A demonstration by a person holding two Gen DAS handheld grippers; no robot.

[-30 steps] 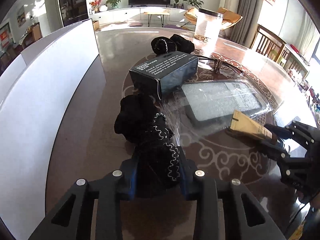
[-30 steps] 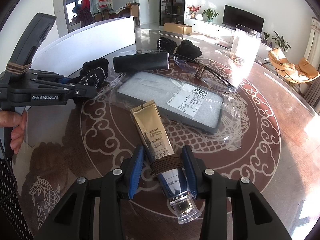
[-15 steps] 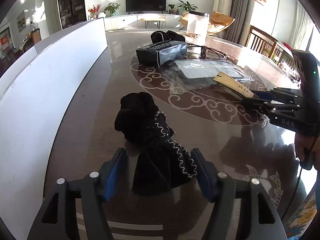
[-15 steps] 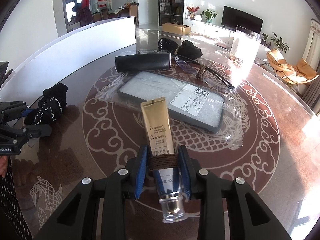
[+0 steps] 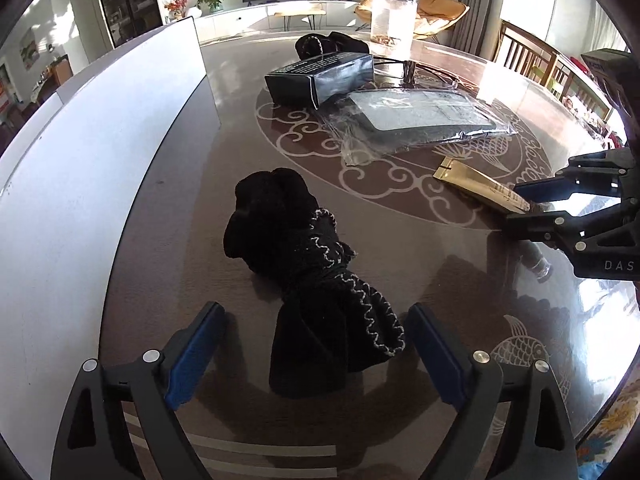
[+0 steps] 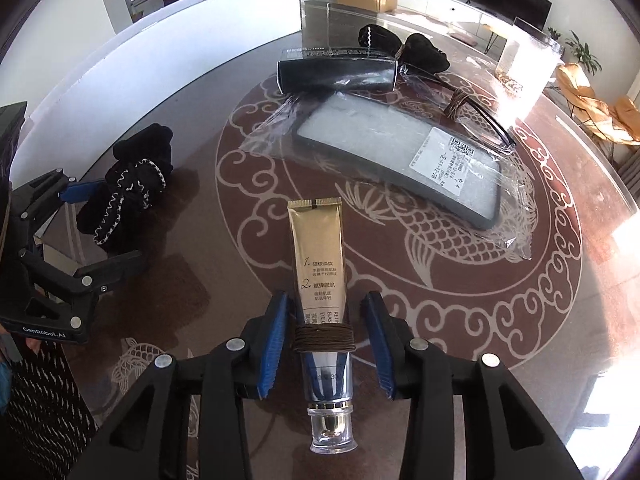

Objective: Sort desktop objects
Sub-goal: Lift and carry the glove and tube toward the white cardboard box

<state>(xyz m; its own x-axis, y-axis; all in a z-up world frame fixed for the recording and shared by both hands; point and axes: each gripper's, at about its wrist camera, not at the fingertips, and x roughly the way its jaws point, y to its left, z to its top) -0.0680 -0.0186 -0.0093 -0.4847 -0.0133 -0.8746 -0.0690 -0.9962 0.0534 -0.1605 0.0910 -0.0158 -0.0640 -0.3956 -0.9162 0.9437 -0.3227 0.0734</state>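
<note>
A black knitted glove bundle (image 5: pixel 296 240) with white stitching lies on the dark patterned table (image 5: pixel 420 264). My left gripper (image 5: pixel 314 312) straddles its near end, jaws opening wide, pads clear of the fabric on both sides. A gold cosmetic tube (image 6: pixel 318 248) with a brown hair tie (image 6: pixel 323 338) wound around it lies between the pads of my right gripper (image 6: pixel 326 298). Those jaws are opening too, with a small gap on each side. In the left wrist view the tube (image 5: pixel 480 188) and right gripper (image 5: pixel 532 204) are at the right.
Behind them are a black box (image 5: pixel 320 80), a grey pad in a clear bag (image 5: pixel 420 116), glasses (image 6: pixel 460 104), another black glove (image 5: pixel 332 42) and a clear jar (image 5: pixel 392 20). A white board (image 5: pixel 100 140) runs along the table's left side.
The left gripper drew the glove away from the black box toward the near left, then let go and spread wide. The right gripper's jaws loosened off the tube.
</note>
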